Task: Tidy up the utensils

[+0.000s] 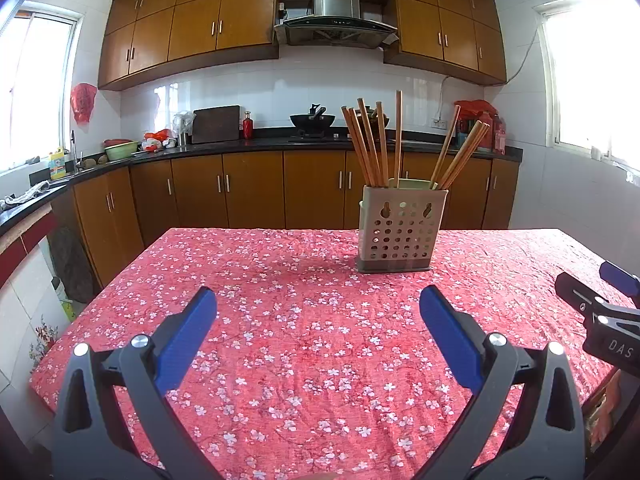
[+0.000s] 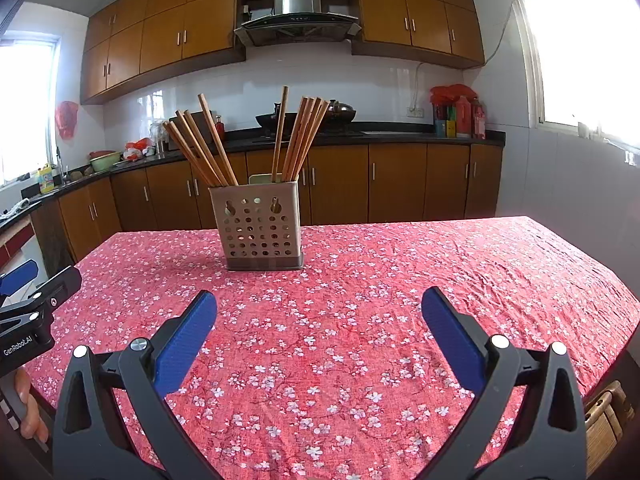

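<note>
Home kitchen: cabinets [image 1: 192, 28], range hood [image 1: 336, 20].

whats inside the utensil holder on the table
The utensil holder holds wooden chopsticks in two leaning clusters, with a pale flat piece between them. The walls cover their lower ends and the bottom.

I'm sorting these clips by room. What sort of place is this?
A home kitchen, most likely: a steel range hood above a black wok on the counter, brown wooden cabinets, and a perforated beige holder of wooden chopsticks on a red floral tablecloth.
</note>
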`<state>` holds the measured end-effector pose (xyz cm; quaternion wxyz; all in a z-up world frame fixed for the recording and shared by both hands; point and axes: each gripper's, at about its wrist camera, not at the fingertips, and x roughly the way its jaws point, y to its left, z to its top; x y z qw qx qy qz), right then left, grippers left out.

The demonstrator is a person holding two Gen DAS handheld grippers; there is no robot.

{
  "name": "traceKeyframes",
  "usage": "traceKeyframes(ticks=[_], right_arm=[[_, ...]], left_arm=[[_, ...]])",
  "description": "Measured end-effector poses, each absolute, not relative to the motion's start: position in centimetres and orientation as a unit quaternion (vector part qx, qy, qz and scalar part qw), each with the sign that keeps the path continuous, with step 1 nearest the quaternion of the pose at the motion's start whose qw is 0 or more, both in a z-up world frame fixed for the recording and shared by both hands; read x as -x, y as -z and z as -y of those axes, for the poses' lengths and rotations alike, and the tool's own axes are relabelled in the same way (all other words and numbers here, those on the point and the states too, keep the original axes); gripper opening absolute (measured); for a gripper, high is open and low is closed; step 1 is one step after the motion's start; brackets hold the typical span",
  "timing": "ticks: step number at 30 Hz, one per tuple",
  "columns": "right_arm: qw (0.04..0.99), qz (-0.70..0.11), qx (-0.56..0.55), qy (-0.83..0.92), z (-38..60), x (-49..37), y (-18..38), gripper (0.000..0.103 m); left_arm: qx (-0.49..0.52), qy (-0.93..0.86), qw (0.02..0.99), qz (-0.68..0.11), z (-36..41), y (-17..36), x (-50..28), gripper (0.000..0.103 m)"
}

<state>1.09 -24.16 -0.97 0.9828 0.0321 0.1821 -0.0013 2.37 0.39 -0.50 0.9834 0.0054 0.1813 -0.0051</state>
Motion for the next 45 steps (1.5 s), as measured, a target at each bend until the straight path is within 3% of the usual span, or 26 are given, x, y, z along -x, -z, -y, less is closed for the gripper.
traceKeyframes(ticks=[45], right_arm=[[0.982,-0.187,-0.032,0.0,24.22,-1.24,1.38,0.101]], left_arm=[[-0.004,0.01,0.982,-0.187,-0.72,0.84,-2.9,0.099]])
